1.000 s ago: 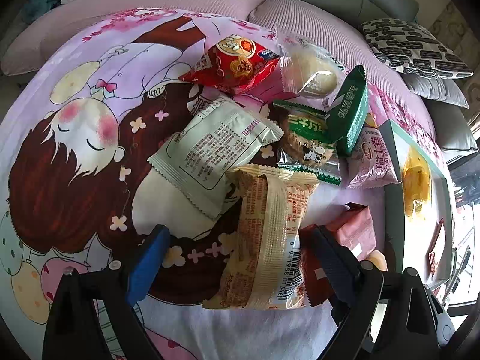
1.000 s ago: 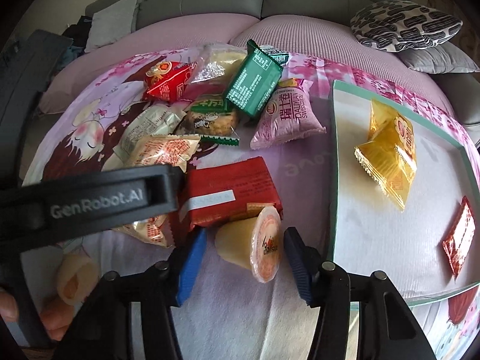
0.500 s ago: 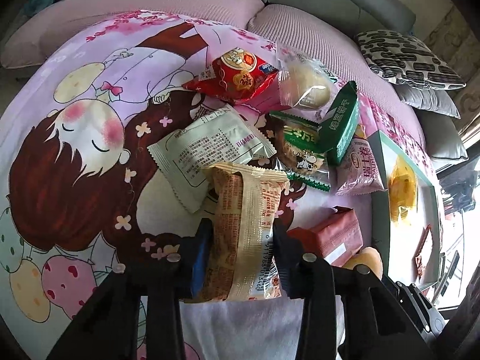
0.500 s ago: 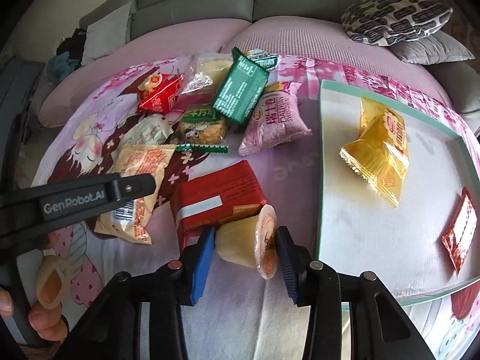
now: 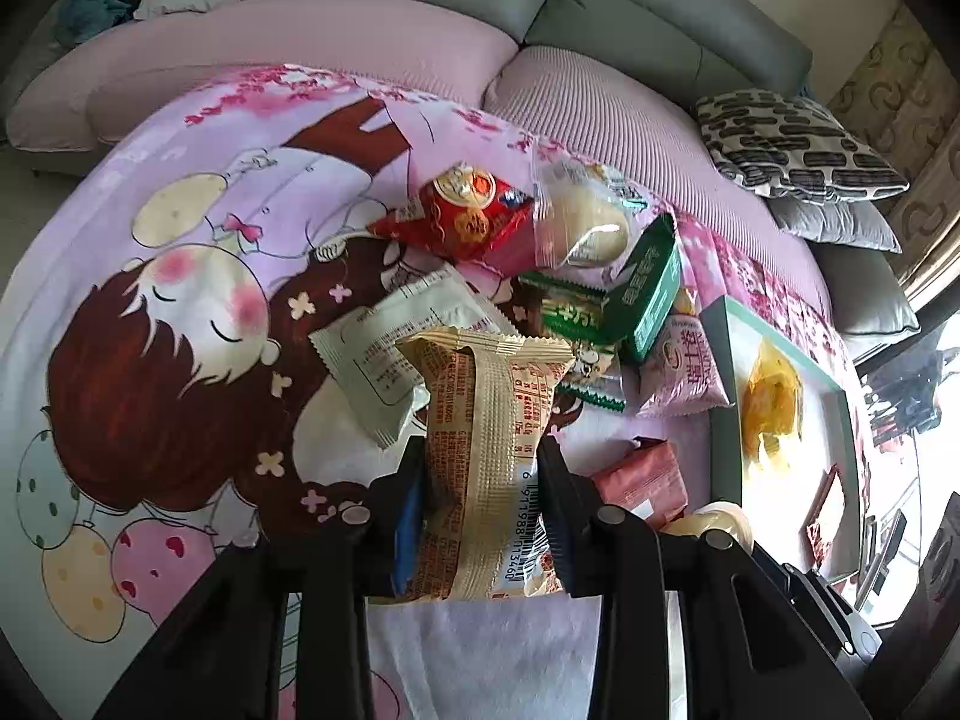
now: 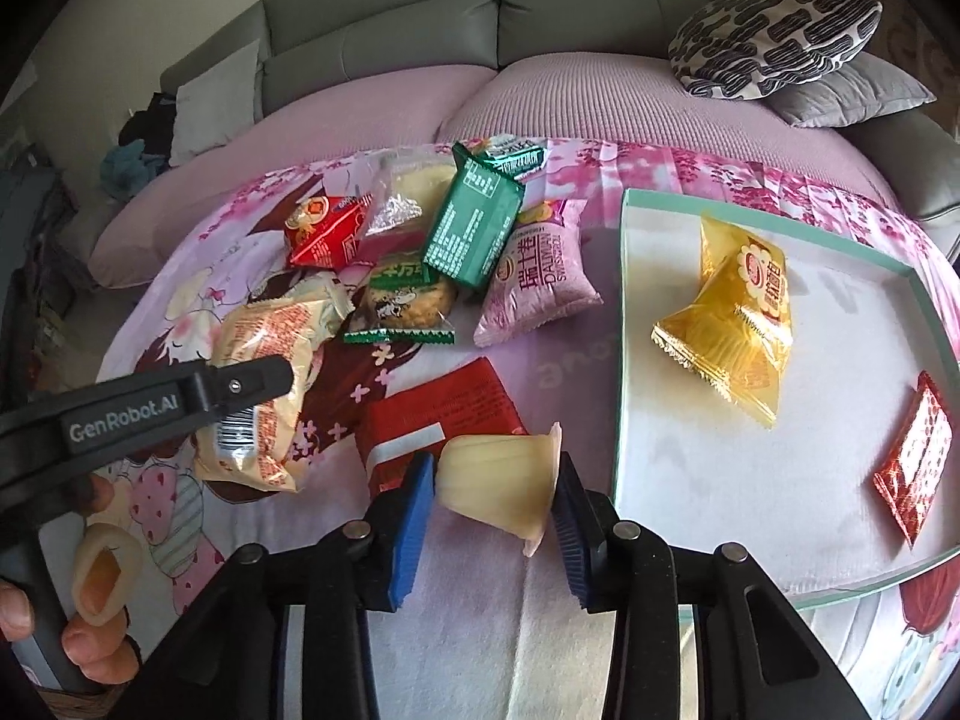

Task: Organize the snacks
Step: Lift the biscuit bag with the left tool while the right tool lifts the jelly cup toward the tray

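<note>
My left gripper (image 5: 480,474) is shut on a beige wafer packet (image 5: 486,438) and holds it lifted above the cartoon blanket (image 5: 180,330). It also shows in the right wrist view (image 6: 264,396). My right gripper (image 6: 495,480) is shut on a pale jelly cup (image 6: 498,480), lifted beside the white tray (image 6: 780,480). On the blanket lies a pile: a red box (image 6: 438,414), a pink packet (image 6: 534,276), a green box (image 6: 471,231), a cookie pack (image 6: 402,300), a red pouch (image 6: 327,231), a white packet (image 5: 396,348).
The tray has a teal rim (image 6: 618,348) and holds yellow packets (image 6: 738,312) and a small red sachet (image 6: 915,459). A grey sofa (image 6: 480,30) with patterned cushions (image 6: 780,36) stands behind. A hand holding another jelly (image 6: 102,576) is at lower left.
Both grippers closed from open: the left on the wafer packet, the right on the jelly cup. Both have lifted their items off the blanket.
</note>
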